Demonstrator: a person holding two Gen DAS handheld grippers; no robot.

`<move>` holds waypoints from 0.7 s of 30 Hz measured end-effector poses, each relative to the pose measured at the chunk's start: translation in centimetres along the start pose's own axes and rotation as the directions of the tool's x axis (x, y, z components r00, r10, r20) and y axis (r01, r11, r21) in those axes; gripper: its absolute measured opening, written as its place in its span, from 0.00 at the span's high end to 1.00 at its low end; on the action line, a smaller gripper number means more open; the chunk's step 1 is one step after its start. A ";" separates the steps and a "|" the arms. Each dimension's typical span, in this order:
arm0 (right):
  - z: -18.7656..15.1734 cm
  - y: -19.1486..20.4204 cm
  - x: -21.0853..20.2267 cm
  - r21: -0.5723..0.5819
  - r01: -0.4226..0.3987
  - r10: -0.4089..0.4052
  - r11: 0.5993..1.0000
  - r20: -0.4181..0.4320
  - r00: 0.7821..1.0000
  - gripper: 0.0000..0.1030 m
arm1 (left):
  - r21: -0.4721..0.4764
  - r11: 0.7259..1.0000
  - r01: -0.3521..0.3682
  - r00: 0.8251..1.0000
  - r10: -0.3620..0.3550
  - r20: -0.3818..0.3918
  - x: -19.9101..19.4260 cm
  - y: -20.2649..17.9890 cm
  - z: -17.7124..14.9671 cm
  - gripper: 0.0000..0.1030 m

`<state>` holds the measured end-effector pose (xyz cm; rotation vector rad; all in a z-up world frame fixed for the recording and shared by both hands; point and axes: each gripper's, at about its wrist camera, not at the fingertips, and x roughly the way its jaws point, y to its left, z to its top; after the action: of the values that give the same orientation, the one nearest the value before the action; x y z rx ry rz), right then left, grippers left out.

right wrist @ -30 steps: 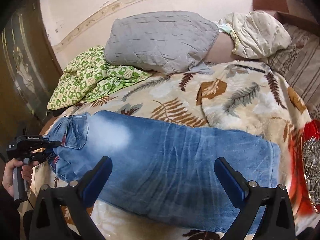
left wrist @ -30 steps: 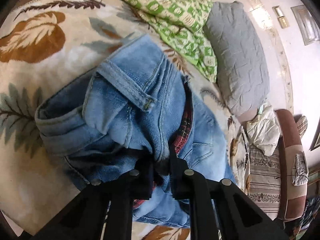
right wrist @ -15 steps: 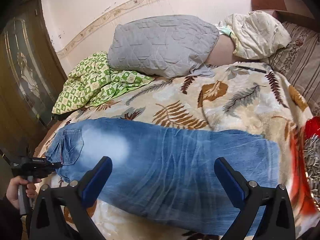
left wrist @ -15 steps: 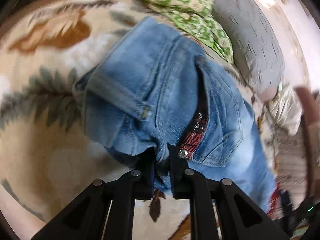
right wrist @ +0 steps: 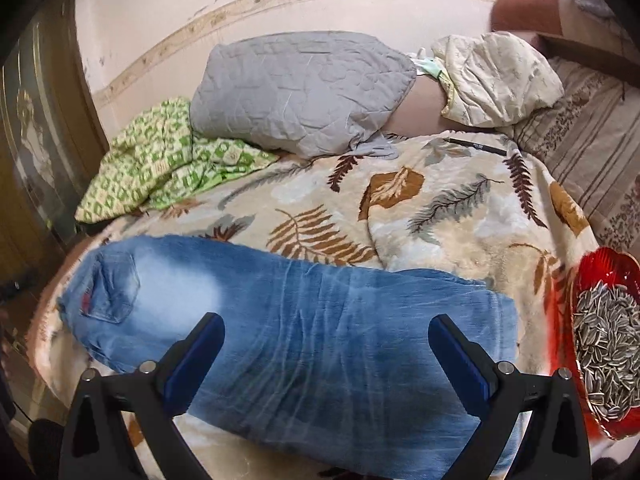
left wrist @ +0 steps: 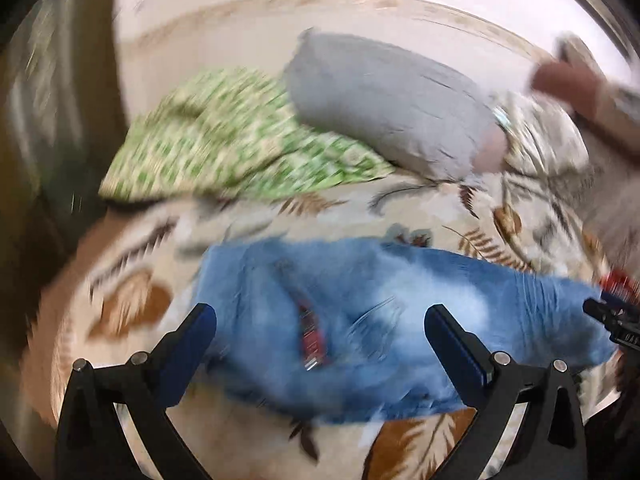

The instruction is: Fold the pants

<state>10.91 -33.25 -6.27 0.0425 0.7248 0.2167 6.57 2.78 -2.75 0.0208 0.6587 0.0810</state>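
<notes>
Fuzzy leaf-print blanket (right wrist: pixel 460 216) covers the bed; we see faded blue denim jeans (right wrist: pixel 320 320) lying flat across it. Left gripper (left wrist: pixel 320 328) jaws opening wide, nothing pinched; right gripper (right wrist: pixel 326 344) spread wide, empty, above the jeans.

Left gripper (left wrist: pixel 320 330) opening; right gripper (right wrist: pixel 326 340) wide.

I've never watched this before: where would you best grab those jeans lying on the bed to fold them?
Probably the hem end of the jeans, coming from the side with the red seed bowl: they lie flat and lengthwise, so that free edge can lift over toward the waist.
</notes>
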 end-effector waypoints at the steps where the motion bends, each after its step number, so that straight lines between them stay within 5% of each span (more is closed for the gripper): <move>1: -0.2 0.4 0.3 -0.018 0.016 -0.017 1.000 -0.003 1.000 0.00 | 0.046 0.999 -0.010 1.000 0.009 0.027 0.5 -1.5 0.0 0.00; 7: -1.4 -0.3 -0.2 0.047 0.043 -0.043 0.998 -0.005 0.999 0.00 | 0.256 0.965 -0.060 0.995 0.039 0.090 3.9 -9.1 -0.9 0.00; 14: -1.3 -1.4 -2.3 0.089 0.181 -0.181 0.979 0.002 0.983 0.00 | 0.169 0.984 0.058 0.989 -0.080 0.127 4.0 -9.7 -2.5 0.00; 21: -2.7 -2.6 -5.5 0.273 0.137 -0.125 0.952 -0.062 0.990 0.00 | 0.185 0.978 0.096 0.984 -0.121 0.132 3.6 -10.2 -2.9 0.00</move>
<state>5.60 -37.05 -5.00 0.2564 0.7946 -0.0127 8.32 -7.09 -7.68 0.1611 0.5212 -0.0847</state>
